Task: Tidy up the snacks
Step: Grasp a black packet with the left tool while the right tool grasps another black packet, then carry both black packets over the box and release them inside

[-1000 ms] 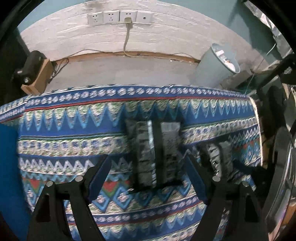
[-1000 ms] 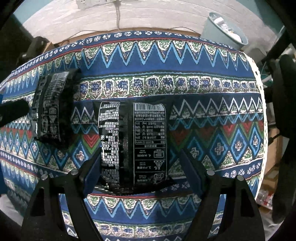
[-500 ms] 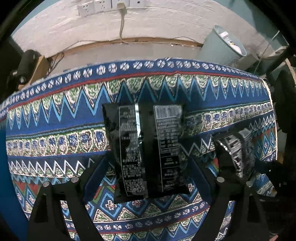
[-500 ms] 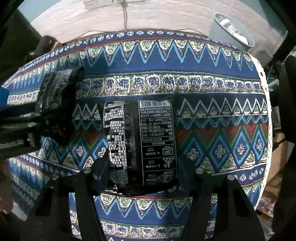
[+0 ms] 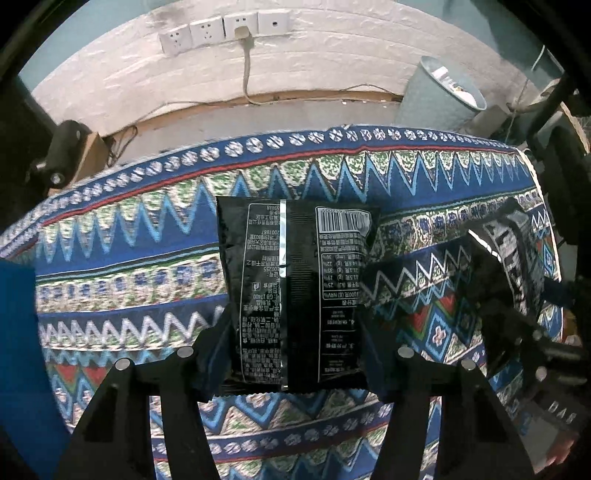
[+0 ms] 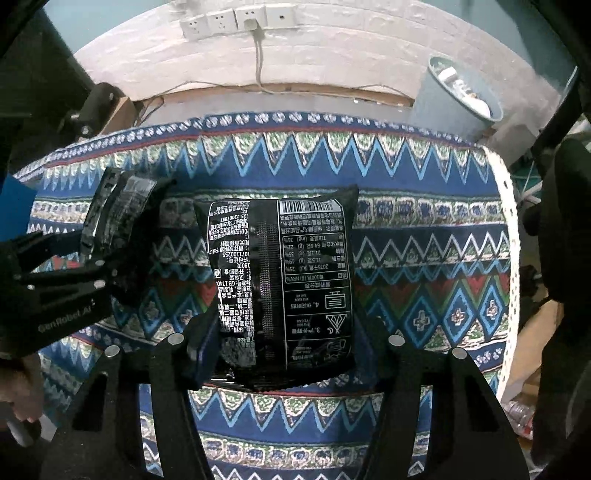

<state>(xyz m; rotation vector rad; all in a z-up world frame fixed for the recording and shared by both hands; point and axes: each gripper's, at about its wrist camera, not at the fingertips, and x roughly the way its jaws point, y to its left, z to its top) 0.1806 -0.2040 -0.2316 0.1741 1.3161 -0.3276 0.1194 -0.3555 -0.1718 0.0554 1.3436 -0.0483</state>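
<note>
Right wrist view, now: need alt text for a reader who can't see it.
The right gripper clamps the near end of a black snack packet, back label up, over a blue patterned tablecloth. At left, the left gripper holds a second black packet; wall sockets and a grey bin stand behind.

Left tool (image 5: 291,354) and right tool (image 6: 286,350), each clamped on something, side by side.

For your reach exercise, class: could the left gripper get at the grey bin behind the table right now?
Probably not. The left gripper is shut on a black snack packet, and the bin stands on the floor beyond the far edge of the patterned tablecloth.
</note>
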